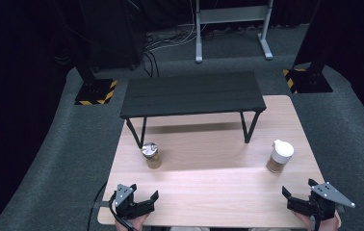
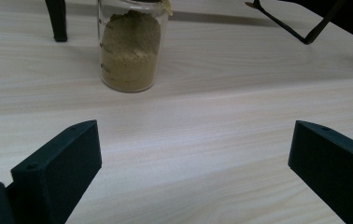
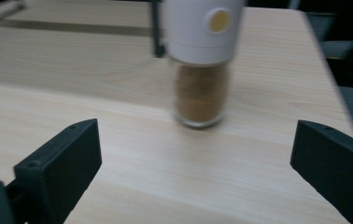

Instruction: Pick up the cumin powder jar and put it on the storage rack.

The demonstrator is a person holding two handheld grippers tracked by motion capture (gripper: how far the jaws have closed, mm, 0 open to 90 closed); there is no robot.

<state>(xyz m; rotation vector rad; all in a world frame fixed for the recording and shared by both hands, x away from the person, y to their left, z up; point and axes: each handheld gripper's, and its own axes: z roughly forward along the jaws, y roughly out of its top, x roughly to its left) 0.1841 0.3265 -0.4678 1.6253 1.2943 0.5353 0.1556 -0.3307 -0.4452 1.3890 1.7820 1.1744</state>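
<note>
A glass jar of tan powder with a silver top [image 1: 150, 155] stands left of centre on the wooden table [image 1: 209, 183]. In the left gripper view the same jar [image 2: 130, 49] rises ahead of the jaws, a little to their left. A jar with a white cap and brown powder [image 1: 279, 156] stands at the right; in the right gripper view this jar [image 3: 202, 60] is ahead between the jaws and apart from them. My left gripper [image 1: 142, 196] sits open at the table's front left edge. My right gripper [image 1: 296, 188] is open at the front right edge. Nothing lies between either pair of jaws.
A low black stand [image 1: 192, 94] on thin black legs spans the far half of the table. One leg [image 2: 57, 21] is just left of the silver-topped jar. Grey carpet and dark equipment stands surround the table.
</note>
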